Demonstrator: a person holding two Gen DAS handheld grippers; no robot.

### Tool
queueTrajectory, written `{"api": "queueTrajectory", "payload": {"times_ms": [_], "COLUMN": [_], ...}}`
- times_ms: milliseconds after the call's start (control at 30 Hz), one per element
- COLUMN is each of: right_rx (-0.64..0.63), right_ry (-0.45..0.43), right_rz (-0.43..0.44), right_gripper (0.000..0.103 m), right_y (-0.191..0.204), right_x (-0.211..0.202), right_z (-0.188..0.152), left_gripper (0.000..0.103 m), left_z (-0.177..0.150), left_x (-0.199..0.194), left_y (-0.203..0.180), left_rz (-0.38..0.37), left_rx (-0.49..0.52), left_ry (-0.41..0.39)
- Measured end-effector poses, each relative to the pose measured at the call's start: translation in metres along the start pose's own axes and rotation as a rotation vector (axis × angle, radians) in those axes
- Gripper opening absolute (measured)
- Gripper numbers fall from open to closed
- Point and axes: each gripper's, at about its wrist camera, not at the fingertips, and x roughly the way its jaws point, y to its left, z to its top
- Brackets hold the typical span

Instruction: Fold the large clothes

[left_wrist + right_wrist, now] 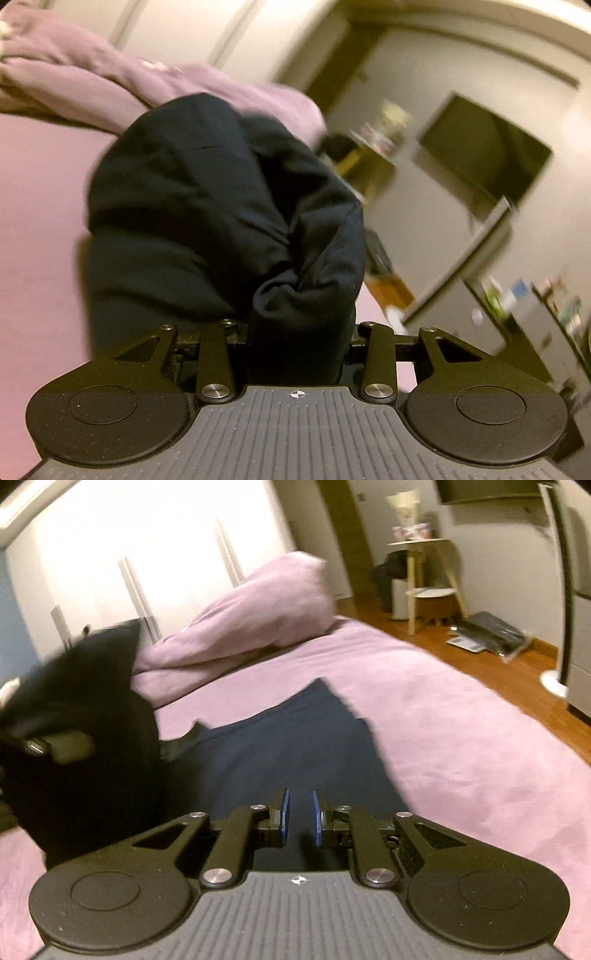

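Dark garment [229, 206] bunched between left tongs [299, 332], over pink bed [40, 221].

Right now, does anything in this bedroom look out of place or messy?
Yes. The dark garment is bunched in a thick wad in the left gripper instead of lying flat on the pink bed. On the wooden floor, a dark plastic-wrapped package lies loose.

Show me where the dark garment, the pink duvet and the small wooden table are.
dark garment [221, 192]: left wrist view, on the bunched fold.
pink duvet [258, 605]: right wrist view, on the heaped middle.
small wooden table [424, 546]: right wrist view, on its top edge.
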Motion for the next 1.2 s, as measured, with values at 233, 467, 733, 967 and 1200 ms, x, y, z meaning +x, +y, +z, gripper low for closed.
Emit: {"api": "queueTrajectory", "payload": {"times_ms": [233, 467, 733, 967, 1200], "right_rx": [0.056, 0.004, -0.216, -0.304, -0.154], "right_ry": [0.008, -0.055, 0.022, 0.101, 0.067], "right_rz": [-0.048, 0.107, 0.175, 0.014, 0.098], "right_gripper": [0.015, 0.015, 0.016, 0.004, 0.015], "right_y": [-0.042, -0.011, 0.046, 0.018, 0.013], "right_x": [-0.014, -0.020, 0.007, 0.045, 0.016], "right_z": [-0.001, 0.036, 0.021, -0.030, 0.014], "left_gripper": [0.060, 0.071, 0.072, 0.071, 0.072], "left_z": [-0.040, -0.040, -0.044, -0.043, -0.048], "left_x": [0.051, -0.002, -0.068, -0.047, -0.035], "left_y": [0.000, -0.003, 0.045, 0.075, 0.094], "left_rz": [-0.014, -0.107, -0.034, 0.130, 0.093], "left_rx": [0.010, 0.001, -0.111, -0.203, -0.286], "left_ry": [0.084, 0.122, 0.060, 0.073, 0.130]}}
